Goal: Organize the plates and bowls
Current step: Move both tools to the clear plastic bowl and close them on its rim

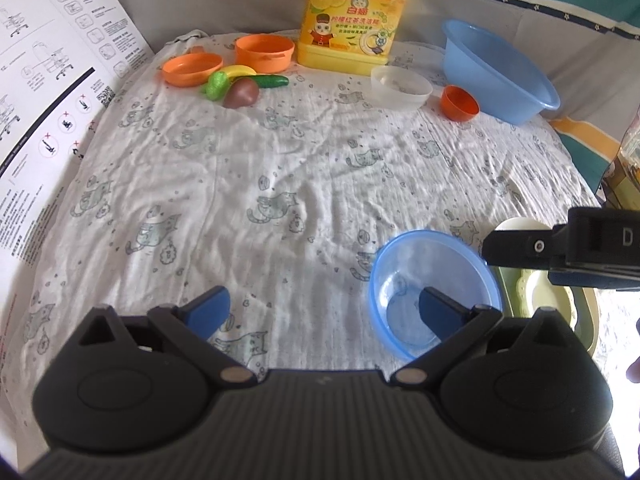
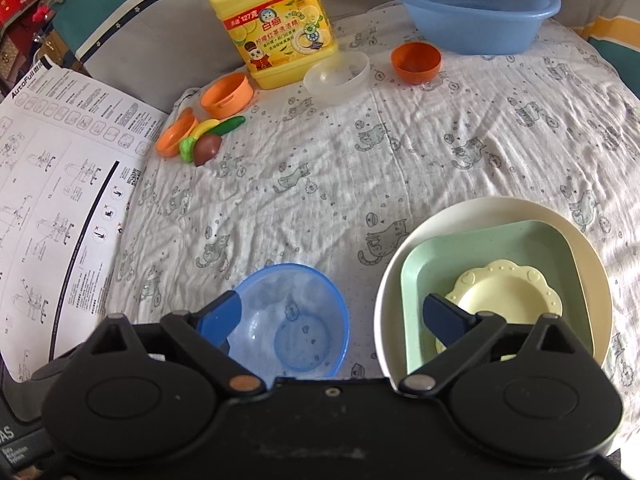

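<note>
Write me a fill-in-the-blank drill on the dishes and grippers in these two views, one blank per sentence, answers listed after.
1. The scalloped yellow plate lies inside a square plate coloured ____.
2. That square plate sits on a larger round plate coloured ____.
3. The nearest bowl, standing alone left of the stack, is clear ____.
4. The left gripper and the right gripper both have jaws that are ____ and hold nothing.

Missing words: green; white; blue; open

- Left wrist view looks steeply down along its tool point(image 1: 324, 312) at the cloth-covered desk point(image 1: 280, 168), close above it.
- Right wrist view sits just to its right, facing likewise.
- Both share the small blue bowl point(image 1: 434, 292) and yellow jug point(image 1: 352, 20).
</note>
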The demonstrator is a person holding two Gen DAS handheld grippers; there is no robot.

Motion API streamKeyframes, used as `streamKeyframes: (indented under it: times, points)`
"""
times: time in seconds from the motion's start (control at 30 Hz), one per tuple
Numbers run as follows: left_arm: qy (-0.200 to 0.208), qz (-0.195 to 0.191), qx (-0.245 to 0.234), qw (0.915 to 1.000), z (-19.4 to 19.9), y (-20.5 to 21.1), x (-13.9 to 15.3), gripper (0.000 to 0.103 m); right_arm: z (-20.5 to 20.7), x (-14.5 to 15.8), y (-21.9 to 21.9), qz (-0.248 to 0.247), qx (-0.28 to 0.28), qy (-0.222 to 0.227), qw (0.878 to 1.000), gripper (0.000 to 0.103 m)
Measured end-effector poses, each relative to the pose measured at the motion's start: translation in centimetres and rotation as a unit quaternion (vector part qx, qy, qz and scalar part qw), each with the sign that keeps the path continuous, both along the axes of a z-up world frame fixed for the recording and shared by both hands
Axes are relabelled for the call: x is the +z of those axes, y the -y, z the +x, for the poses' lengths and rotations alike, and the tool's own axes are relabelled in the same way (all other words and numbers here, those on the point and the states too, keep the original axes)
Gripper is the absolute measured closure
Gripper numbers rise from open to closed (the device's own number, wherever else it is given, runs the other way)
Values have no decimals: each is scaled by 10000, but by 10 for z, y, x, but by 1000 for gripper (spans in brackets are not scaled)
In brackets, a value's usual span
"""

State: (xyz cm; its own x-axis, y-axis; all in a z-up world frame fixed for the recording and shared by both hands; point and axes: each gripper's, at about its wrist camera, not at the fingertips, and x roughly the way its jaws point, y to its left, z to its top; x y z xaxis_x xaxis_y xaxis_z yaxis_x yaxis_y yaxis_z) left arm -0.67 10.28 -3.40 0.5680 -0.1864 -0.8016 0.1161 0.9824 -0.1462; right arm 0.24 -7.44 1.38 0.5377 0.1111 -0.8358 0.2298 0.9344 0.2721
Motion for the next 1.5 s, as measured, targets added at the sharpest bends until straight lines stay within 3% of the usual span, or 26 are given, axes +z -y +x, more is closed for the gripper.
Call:
streamKeyframes:
  times: [0.5,0.97,1.2,1.4,1.5]
  points:
    - [108,413,-214,9989,53,29,13,0,29,-3,40,166,-366,24,9992,4]
    - [167,521,-109,9984,178,54,23,0,124,4,96,526,-747,192,9956,4]
    - [163,382,-99,9991,241,70,15,1,186,3,111,469,-737,332,9956,32]
    - [-8,350,-187,9992,278,91,-2,17,230,-15,115,620,-636,270,9957,57]
    - [-128,317,-198,9992,289,97,-11,26,242,-26,114,643,-587,193,9960,64]
